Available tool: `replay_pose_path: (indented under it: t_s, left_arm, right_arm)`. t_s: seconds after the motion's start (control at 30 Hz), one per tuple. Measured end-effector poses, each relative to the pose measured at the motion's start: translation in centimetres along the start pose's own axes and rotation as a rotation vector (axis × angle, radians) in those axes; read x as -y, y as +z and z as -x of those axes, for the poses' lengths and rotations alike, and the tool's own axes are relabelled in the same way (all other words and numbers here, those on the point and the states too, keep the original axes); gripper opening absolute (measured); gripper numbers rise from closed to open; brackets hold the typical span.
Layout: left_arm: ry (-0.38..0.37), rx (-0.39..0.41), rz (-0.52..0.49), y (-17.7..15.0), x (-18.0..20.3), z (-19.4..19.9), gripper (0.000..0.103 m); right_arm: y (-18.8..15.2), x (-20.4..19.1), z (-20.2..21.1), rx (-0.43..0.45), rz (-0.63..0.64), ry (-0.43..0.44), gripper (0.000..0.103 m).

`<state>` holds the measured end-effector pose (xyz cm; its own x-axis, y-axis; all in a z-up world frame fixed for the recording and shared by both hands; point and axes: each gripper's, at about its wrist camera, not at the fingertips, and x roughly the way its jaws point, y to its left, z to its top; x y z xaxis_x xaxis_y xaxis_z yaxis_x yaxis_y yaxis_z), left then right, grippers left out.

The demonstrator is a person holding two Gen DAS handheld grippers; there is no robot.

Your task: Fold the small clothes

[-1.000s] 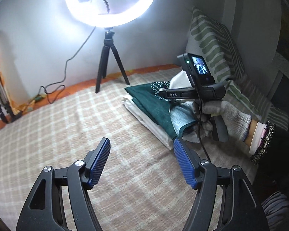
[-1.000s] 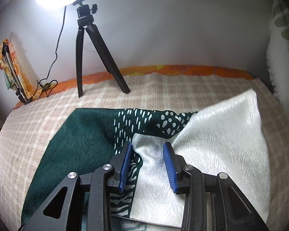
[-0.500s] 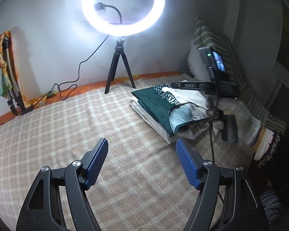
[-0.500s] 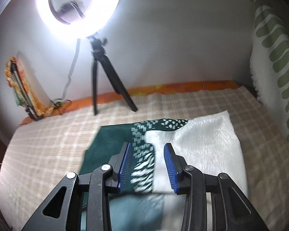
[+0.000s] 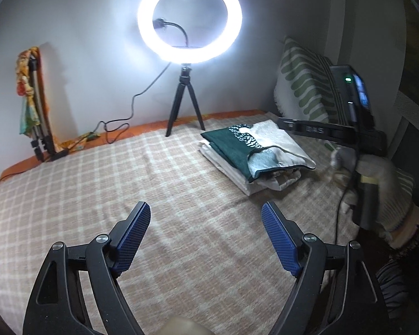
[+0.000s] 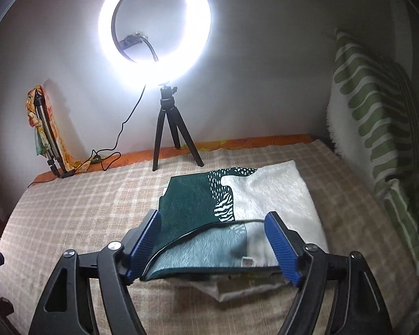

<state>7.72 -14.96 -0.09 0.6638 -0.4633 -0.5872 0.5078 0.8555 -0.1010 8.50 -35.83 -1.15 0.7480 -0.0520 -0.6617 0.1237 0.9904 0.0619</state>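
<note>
Right wrist: folded green-and-white cloth [image 6: 237,212] tops stack [image 5: 251,187] near bed's far right corner | right hand-held gripper [image 6: 215,240] just spread wide, empty; left hand-held gripper [image 5: 206,237] likewise | fold apparently done; no unfolded clothes visible

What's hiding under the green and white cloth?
Under the green and white cloth lie more folded clothes, whitish, with their edges poking out at the side and front. How many there are, and what they look like in the middle, is covered.

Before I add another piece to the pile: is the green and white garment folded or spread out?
Folded. The green and white garment lies as a compact rectangle on top of the stack of folded clothes, edges doubled over.
</note>
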Motion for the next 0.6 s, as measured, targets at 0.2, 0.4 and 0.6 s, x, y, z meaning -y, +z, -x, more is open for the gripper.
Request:
replay_pose_path:
  t_s: [0.2,0.4,0.6]
  left_arm:
    - [0.055,-0.015,-0.009,-0.9,-0.6,0.2,0.083]
    - [0.065,-0.012,0.036,-1.9,-1.8,0.1,0.083]
    - [0.072,-0.037,0.081,-1.9,-3.1,-0.4,0.086]
  right_arm:
    - [-1.7,-1.7,3.4,0.041,0.011,-0.059,0.089]
    - [-3.8,-3.3,5.6,0.082,0.019,-0.119,0.096]
    - [-4.7,-4.6,6.8,0.147,-0.007,-0.121,0.103]
